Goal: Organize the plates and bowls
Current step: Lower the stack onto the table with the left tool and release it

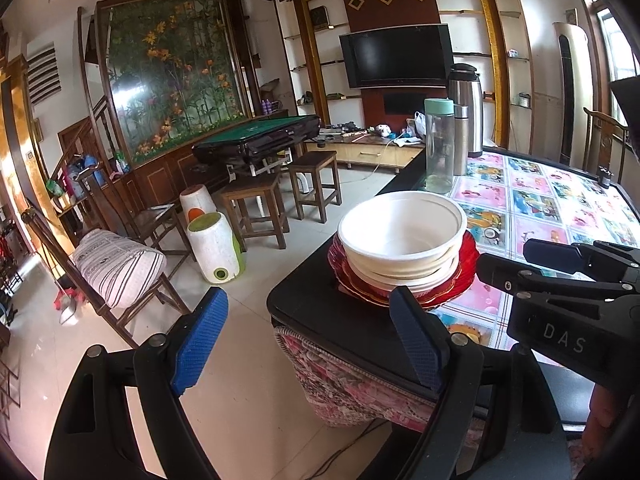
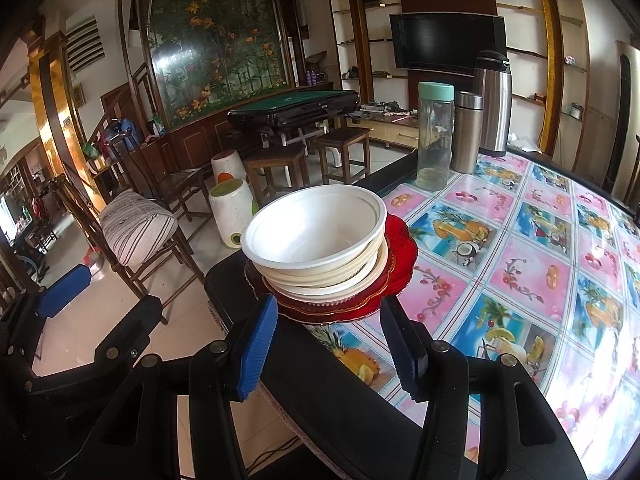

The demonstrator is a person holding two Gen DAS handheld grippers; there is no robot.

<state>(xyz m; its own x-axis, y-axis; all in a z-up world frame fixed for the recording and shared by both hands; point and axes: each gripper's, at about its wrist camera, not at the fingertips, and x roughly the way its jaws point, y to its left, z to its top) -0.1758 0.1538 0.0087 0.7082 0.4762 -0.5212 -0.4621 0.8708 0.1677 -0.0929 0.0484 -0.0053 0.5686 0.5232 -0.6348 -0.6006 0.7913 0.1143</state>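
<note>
We see the stack at the table [image 2: 520,280] corner nearest the tongs: white bowls [image 2: 316,228] nested w/ white plates, all on red plates [image 2: 396,256]. Green-capped bottle [image 2: 434,136] stands well behind the stack; two steel flasks just beside it.

Left tongs [image 1: 308,340]: spread wide, empty, short of the stack. Right tongs [image 2: 328,348]: also wide, empty, facing the stack's near rim.

Handling, est.: bowls look thin, ribbed, matte, prob. light foam or plastic, easily crushed. Red plates look glossy, scalloped, stiff, prob. slippery. We would grip the top bowl by its rim, one pad inside, one outside, w/ light pressure.
</note>
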